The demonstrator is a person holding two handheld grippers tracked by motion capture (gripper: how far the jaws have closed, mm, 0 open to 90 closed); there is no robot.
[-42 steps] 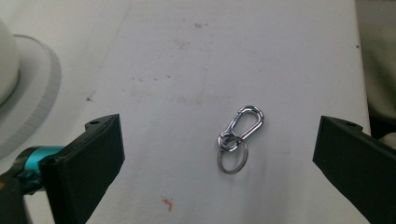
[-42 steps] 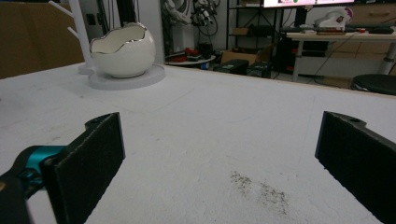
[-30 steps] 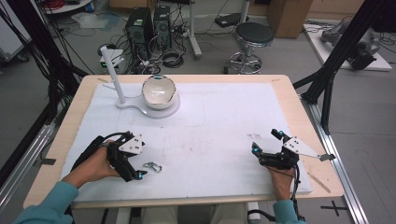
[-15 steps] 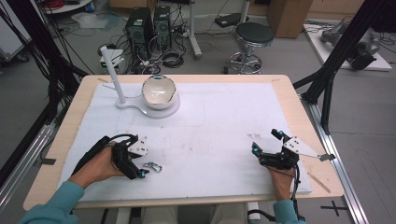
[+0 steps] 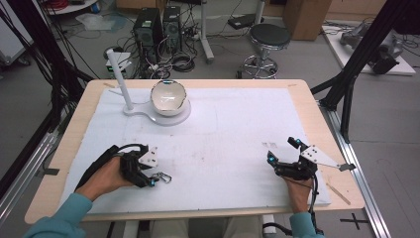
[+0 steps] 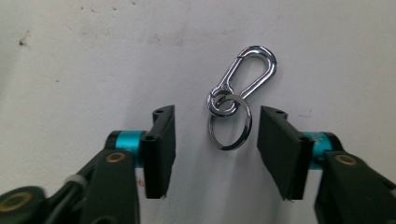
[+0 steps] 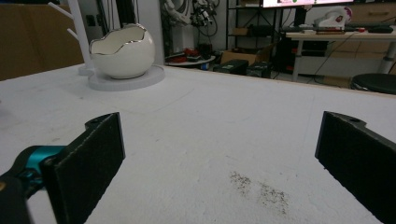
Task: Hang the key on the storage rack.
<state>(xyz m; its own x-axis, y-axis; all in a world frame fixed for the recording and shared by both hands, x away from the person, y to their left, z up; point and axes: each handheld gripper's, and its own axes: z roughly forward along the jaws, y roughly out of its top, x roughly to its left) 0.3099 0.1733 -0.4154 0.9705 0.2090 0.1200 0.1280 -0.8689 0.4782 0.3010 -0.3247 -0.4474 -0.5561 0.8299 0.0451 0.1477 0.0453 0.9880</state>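
A small silver carabiner with a key ring [image 6: 237, 95] lies flat on the white mat; in the high view the carabiner [image 5: 162, 177] sits at the near left. My left gripper [image 6: 215, 140] hovers over it, jaws open, with the key ring between the two pads and touching neither. The same left gripper [image 5: 153, 178] points right toward the clip in the high view. My right gripper [image 5: 283, 151] rests at the near right, jaws wide open around nothing; the right gripper [image 7: 219, 154] faces bare mat in its own view.
A white egg-shaped bowl [image 5: 169, 97] sits on a round white base with an upright peg post [image 5: 119, 79] at the far left. The bowl [image 7: 122, 51] also appears far ahead of the right gripper. The white mat [image 5: 228, 124] covers the wooden table.
My left hand and gripper have slid slightly right and forward, closing in over the carabiner. The right gripper has stayed put.
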